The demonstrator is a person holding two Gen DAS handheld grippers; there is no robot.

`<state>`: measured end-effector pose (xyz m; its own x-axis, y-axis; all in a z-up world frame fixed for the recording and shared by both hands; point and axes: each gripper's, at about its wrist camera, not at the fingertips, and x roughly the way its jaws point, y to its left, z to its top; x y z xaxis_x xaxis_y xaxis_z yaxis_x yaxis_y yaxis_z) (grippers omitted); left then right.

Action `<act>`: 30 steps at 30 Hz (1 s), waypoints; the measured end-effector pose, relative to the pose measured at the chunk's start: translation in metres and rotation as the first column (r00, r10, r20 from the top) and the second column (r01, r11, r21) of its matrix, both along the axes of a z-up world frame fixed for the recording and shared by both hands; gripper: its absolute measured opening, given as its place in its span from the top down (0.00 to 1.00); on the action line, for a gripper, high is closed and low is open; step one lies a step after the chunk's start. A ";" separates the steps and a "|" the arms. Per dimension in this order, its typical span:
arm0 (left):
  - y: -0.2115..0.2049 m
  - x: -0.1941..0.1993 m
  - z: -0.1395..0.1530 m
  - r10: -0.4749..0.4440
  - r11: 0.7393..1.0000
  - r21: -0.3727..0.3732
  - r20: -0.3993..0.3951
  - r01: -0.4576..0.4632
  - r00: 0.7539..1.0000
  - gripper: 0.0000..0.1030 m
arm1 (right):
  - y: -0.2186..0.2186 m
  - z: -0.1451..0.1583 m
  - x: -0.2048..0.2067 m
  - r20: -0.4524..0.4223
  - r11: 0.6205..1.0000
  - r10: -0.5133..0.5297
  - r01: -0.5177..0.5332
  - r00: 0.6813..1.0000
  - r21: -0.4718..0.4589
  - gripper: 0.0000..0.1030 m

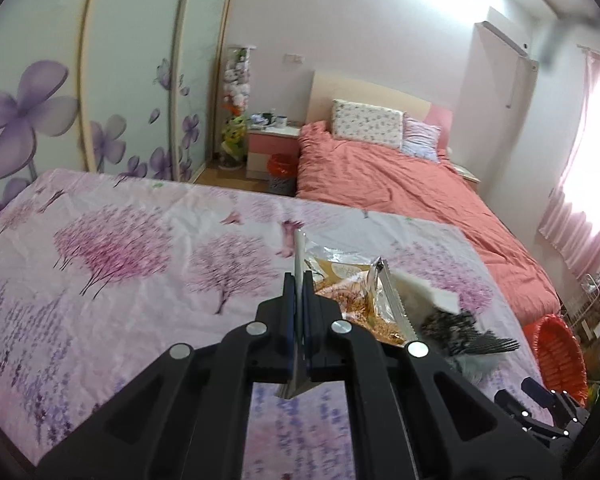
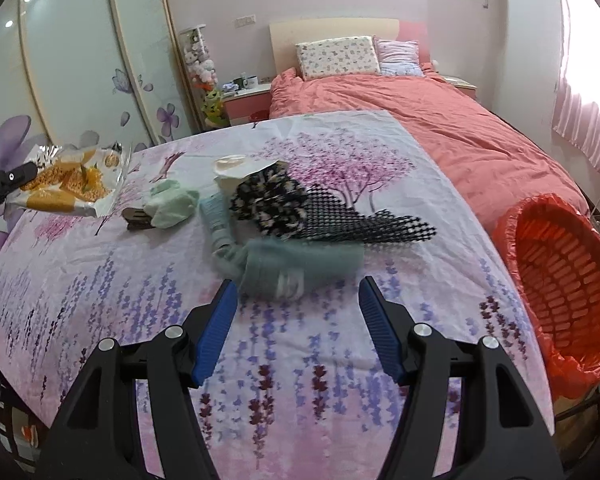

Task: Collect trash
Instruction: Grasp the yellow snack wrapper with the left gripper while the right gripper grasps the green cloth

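From the left wrist view, the left gripper (image 1: 299,280) is clamped tight on the sealed edge of a snack wrapper (image 1: 356,300), a foil-lined bag printed in orange and gold. The wrapper hangs off to the right of the fingers, above the table (image 1: 120,248), which is covered in a cloth printed with pink trees and purple flowers. There is print on the bag, but it is too blurred to read. Just beyond the wrapper lie a white scrap and a black-and-white patterned cloth (image 1: 452,326). At the far right edge stands a trash basket (image 1: 560,356) lined with a red bag, and behind the table is a bed (image 1: 400,184) with a salmon cover.

From the right wrist view, the right gripper (image 2: 296,292) is about half open with nothing between its blue pads (image 2: 216,332); it hangs over the near part of the table (image 2: 80,280). Just ahead of it lies a grey-green sock (image 2: 300,268), with a black-and-white cloth (image 2: 272,200), a pale tube and a mint-green bundle (image 2: 172,204) further back. The snack wrapper (image 2: 68,184) appears at the left, lifted clear of the cloth in the left gripper's tip. The red-lined trash basket (image 2: 564,272) stands at the right, beside the table's edge. No lettering is legible.
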<state>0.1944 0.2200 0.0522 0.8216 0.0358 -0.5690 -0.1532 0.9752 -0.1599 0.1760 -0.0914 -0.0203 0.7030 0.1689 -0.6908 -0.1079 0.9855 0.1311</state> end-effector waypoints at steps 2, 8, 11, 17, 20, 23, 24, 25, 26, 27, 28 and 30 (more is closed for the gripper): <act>0.008 -0.002 -0.005 0.011 1.000 -0.003 -0.008 -0.011 1.000 0.96 | 0.003 -0.003 0.002 -0.012 1.000 0.005 -0.005 1.000 0.007 0.42; 0.020 -0.003 -0.013 0.015 1.000 -0.010 -0.018 -0.015 1.000 0.96 | 0.002 -0.017 0.019 -0.031 1.000 -0.008 0.009 0.999 0.014 0.43; 0.020 0.000 -0.016 0.013 1.000 -0.018 -0.025 -0.014 1.000 0.96 | 0.001 -0.023 0.033 -0.055 0.999 -0.029 0.031 0.998 0.032 0.43; 0.016 0.009 -0.027 0.006 1.000 -0.029 -0.049 -0.007 0.999 0.96 | 0.018 -0.032 0.053 -0.081 0.999 -0.019 0.022 0.997 0.039 0.43; 0.013 0.010 -0.030 -0.003 1.000 -0.029 -0.055 0.001 0.999 0.95 | 0.024 -0.041 0.058 -0.107 1.000 -0.007 0.007 0.994 0.003 0.55; 0.007 0.010 -0.030 -0.014 1.000 -0.026 -0.052 0.013 0.999 0.96 | 0.022 -0.042 0.053 -0.106 1.000 -0.003 0.001 0.994 -0.027 0.86; 0.006 0.010 -0.030 -0.016 1.000 -0.026 -0.051 0.015 0.999 0.96 | 0.017 -0.041 0.050 -0.110 1.000 -0.002 0.001 0.994 -0.011 0.90; 0.005 0.010 -0.029 -0.019 0.999 -0.027 -0.050 0.018 0.999 0.96 | 0.013 -0.039 0.048 -0.107 1.000 -0.005 0.005 0.994 0.003 0.90; 0.003 0.010 -0.028 -0.022 0.999 -0.028 -0.048 0.020 0.999 0.95 | 0.007 -0.035 0.045 -0.095 1.000 -0.009 0.011 0.995 0.020 0.91; 0.001 0.009 -0.027 -0.025 0.999 -0.029 -0.047 0.024 0.999 0.96 | 0.003 -0.031 0.042 -0.084 0.999 -0.012 0.015 0.996 0.028 0.91; -0.002 0.009 -0.026 -0.030 0.999 -0.029 -0.045 0.028 0.999 0.96 | -0.002 -0.026 0.038 -0.070 0.999 -0.016 0.018 0.997 0.035 0.91; -0.008 0.008 -0.024 -0.039 0.999 -0.028 -0.041 0.038 0.998 0.95 | -0.010 -0.016 0.031 -0.039 0.999 -0.022 0.024 0.999 0.045 0.91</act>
<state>0.2020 0.2123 0.0278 0.7978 -0.0116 -0.6028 -0.1224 0.9759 -0.1808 0.2066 -0.1012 -0.0359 0.6802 0.1850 -0.7093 -0.0791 0.9805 0.1798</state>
